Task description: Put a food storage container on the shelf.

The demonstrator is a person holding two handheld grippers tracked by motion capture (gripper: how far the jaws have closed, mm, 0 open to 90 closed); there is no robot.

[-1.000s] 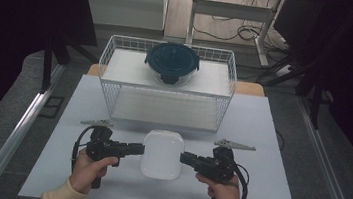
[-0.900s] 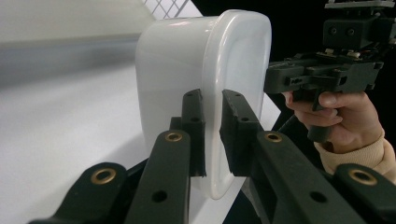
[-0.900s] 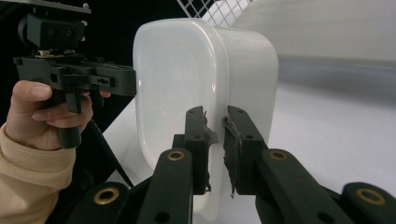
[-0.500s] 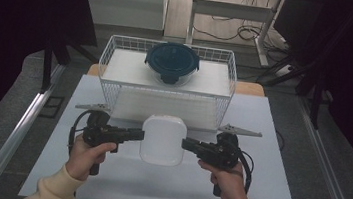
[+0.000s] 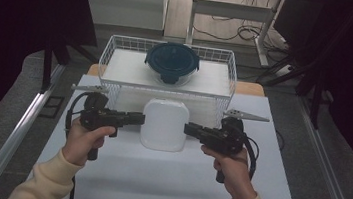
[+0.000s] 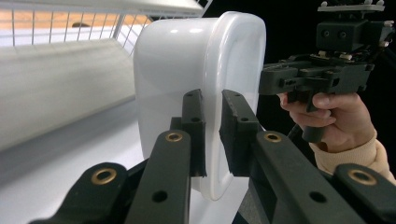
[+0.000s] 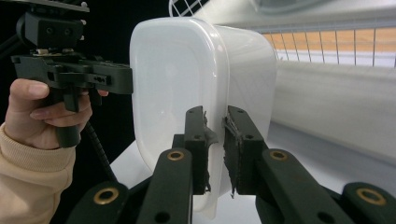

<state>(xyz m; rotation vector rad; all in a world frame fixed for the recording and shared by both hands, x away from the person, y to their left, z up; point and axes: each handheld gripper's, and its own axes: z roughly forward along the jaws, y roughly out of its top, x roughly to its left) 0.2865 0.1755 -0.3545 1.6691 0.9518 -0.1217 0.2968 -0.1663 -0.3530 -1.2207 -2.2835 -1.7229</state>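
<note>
So the whole setup is seen from the high view: a white table (image 5: pixel 124 184), with a wire basket (image 5: pixel 119 53) parked at its far edge. A dark round lidded container (image 5: pixel 172 63) is sat inside that basket, toward the back.

The thing that matters is the white container (image 5: pixel 163 124), a rounded-rectangle tub. It's held up off the table between the two grippers, just in front of the basket's near wall and pretty much touching it in the overhead picture. Its long axis is run front to back, pointing at the basket, and its flat face is turned up toward the camera. From either gripper the basket lies straight ahead and a bit higher, so the coming move is probably a lift over the near rim, with both hands needed equally since neither is nearer.

The left gripper (image 6: pixel 212 135) is clamped narrowly on the tub's rim on its left side, jaws pinched over the thin lip. The right gripper (image 7: pixel 215 149) is closed the same way on the opposite rim, with some frayed padding seen on its jaws. Each gripper is seen from the other's camera too, gripped in a hand with a cream sleeve.

Compared with half a second back, the tub has been carried forward and a little higher, and both hands have been pushed closer to the basket. The dark container hasn't been touched.
</note>
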